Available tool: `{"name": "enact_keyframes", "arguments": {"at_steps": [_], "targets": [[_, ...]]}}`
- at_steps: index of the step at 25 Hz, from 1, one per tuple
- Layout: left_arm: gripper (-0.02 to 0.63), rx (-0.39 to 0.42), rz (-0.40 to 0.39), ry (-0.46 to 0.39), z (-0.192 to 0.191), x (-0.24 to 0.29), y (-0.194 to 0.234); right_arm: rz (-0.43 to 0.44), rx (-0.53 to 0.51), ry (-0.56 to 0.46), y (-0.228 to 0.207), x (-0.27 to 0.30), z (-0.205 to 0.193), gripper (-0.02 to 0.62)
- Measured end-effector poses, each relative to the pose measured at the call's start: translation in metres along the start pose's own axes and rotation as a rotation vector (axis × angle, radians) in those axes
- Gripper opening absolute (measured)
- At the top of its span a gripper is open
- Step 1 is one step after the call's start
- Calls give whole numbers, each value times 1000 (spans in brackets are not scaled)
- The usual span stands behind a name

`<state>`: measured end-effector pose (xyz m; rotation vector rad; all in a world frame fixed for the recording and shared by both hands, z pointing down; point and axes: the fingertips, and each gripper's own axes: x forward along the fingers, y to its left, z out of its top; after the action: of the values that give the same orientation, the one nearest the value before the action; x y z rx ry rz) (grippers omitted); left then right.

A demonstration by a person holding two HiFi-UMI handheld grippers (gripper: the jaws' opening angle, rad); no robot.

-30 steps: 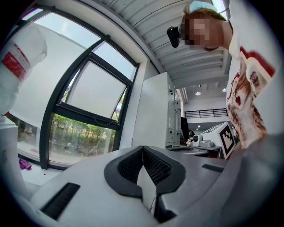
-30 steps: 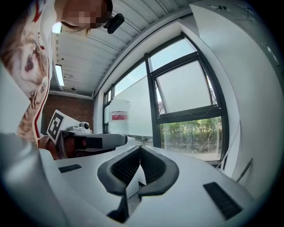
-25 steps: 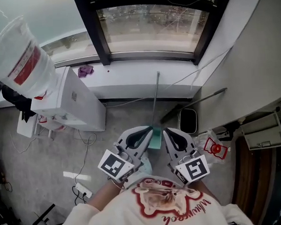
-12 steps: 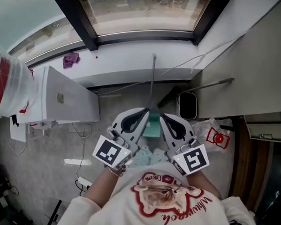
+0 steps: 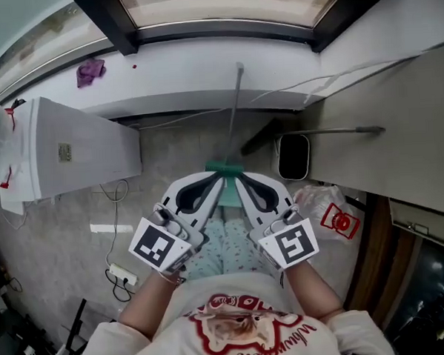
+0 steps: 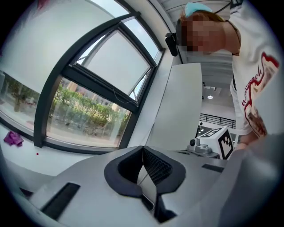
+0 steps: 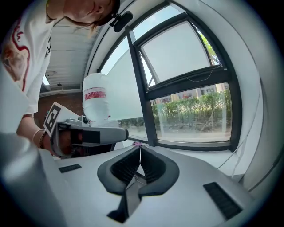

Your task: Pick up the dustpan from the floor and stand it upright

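We hold left gripper [image 5: 220,178] & right gripper [image 5: 238,180] closed, empty, side by side above green dustpan [image 5: 225,167], prob. lining up a grab.

The dustpan [image 5: 224,167] looks smooth green plastic on a thin metal handle [image 5: 234,113]. The floor [image 5: 169,158] is matt, speckled stone.

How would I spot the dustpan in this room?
Find the big window, then the white sill under it. On the floor below the sill is the dustpan: the only teal thing there, with a thin grey handle reaching toward the sill.
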<state>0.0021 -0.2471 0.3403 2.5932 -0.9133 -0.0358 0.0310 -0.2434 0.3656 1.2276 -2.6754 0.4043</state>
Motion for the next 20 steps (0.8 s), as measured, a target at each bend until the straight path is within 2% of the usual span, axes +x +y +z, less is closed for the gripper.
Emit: {"name": "enact_keyframes", "arguments": {"at_steps": [5,8,12,13,14,15,17,20], "targets": [[21,-29,37,0,-20,16,27,-30,8,35,-45,48,-46,23],[21,-61,41,-13,-30,23,36,10,52,60,-65,83,-78,25],[21,-55,35,53,-62,28,49,24,32,128,-93,133,-123,26],[21,-62,48,58,-68,28,54,19,45,143,-102,145,-135,58],[21,-73,62,58,-73,26,61,10,71,159,-111,155,-146,163],[21,-84,74,58,-78,25,66,-3,100,174,-122,165,-157,189],[21,-98,90,66,-89,22,76,-50,132,196,-147,184,-176,189],[21,-106,125,71,-106,17,93,-138,108,234,-188,211,-205,199]]}}
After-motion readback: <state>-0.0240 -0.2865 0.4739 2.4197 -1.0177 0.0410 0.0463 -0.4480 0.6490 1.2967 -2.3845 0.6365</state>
